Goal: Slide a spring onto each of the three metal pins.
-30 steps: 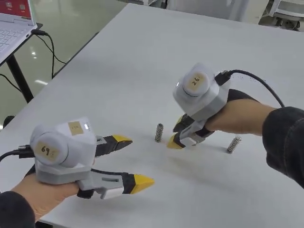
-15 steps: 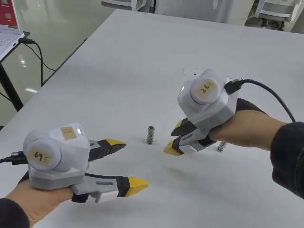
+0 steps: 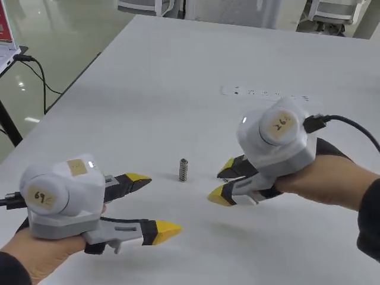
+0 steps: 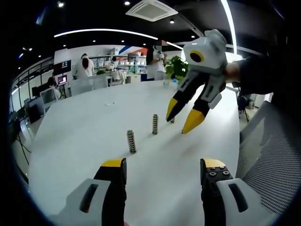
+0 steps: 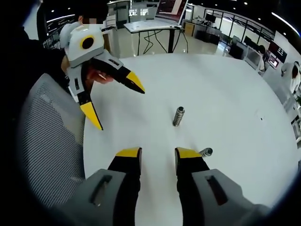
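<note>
A small grey coiled metal spring (image 3: 183, 170) stands upright on the white counter (image 3: 178, 71), its long axis vertical. The right tool (image 3: 223, 180), jaws spread and empty, points at the spring from its right side. It sits closer than the left tool (image 3: 151, 203), which is likewise spread and empty.

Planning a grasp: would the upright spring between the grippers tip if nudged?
Probably tips easily: the spring stands tall and narrow on a smooth table. Once down, its round shape would likely let it roll. Its small coils suggest it is light and slightly squashy.
</note>
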{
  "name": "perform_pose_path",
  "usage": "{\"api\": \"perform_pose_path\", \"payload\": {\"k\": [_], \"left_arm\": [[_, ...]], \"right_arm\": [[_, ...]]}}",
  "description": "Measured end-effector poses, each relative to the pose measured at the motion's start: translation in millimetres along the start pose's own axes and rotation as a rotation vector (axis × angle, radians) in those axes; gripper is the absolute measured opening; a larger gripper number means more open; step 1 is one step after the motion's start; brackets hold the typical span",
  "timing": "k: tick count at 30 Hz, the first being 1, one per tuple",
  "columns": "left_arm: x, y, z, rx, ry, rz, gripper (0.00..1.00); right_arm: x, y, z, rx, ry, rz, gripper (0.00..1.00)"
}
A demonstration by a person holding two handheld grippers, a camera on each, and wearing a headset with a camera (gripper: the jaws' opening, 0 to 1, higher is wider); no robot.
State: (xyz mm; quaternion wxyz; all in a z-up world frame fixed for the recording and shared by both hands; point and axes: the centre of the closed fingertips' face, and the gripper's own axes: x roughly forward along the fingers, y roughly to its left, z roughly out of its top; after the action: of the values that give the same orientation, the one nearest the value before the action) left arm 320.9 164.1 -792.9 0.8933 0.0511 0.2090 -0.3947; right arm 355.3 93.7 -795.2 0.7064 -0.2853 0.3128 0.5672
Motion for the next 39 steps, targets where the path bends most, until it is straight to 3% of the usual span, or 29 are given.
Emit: {"api": "perform_pose_path", "payload": {"k": [13,29,39], "left_arm": [[2.3,-1.1,1.4,0.003,0.005,-0.005,0.62],[6.4,-2.2,5.1,0.006,0.004,-0.016,0.62],[8.4,-3.1,5.4,0.01,0.01,-0.023,0.63]], "right_arm": [[-20.8,6.8,-16.7,0.113,-0.114,-0.014,0.31],[-53.2,-8.9,-52.1,0.256,-0.205,-0.108,0.32],[-72.4,-20.2,-68.1,0.289,-0.268,-0.169,0.34]]}}
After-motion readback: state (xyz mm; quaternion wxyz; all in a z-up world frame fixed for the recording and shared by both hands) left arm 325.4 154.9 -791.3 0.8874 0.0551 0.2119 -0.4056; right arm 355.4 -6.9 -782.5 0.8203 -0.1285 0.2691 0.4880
